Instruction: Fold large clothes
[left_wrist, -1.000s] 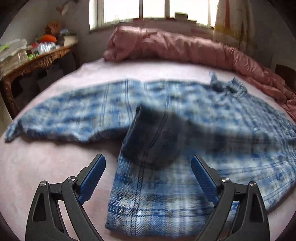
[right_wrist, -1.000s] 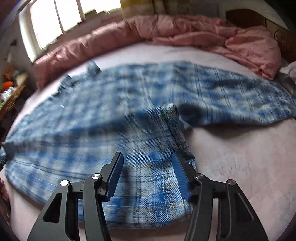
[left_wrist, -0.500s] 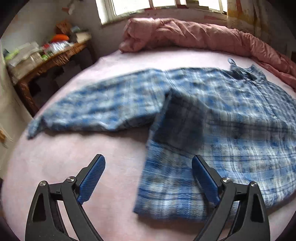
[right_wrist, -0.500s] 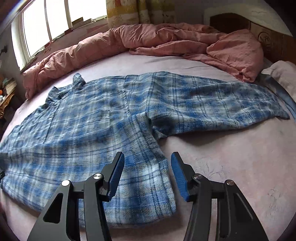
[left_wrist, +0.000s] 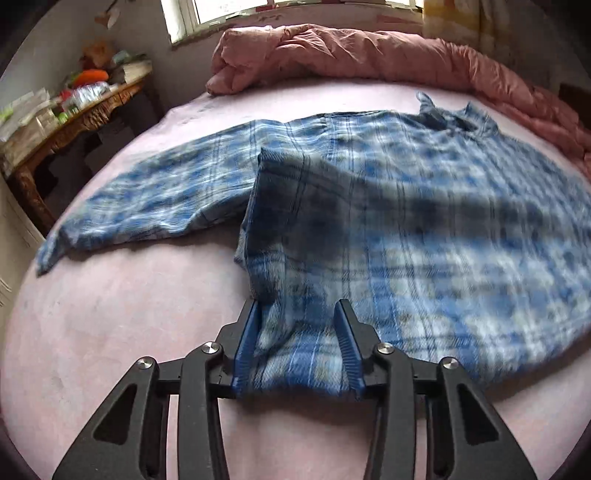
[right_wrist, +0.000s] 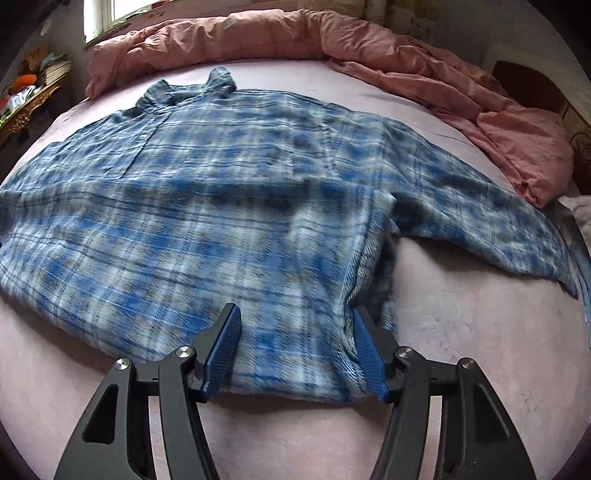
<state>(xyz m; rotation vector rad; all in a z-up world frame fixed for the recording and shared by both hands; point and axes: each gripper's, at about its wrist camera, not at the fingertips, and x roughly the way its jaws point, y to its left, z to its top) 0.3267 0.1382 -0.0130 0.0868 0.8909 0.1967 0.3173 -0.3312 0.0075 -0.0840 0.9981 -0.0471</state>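
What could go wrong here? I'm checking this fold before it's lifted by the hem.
The left gripper and right gripper straddle the plaid shirt hem, jaws not visibly shut; it may slip. Both sleeves lie spread, so they could drag or bunch. The pink duvet lies close behind the collar.

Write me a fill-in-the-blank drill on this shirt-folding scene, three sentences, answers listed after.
1. The plaid shirt spread on the bed is white and ____.
2. The left gripper has the shirt's ____ edge between its fingers, the edge farthest from the collar.
3. The crumpled quilt heaped at the far side of the bed is ____ in colour.

Missing words: blue; bottom (hem); pink
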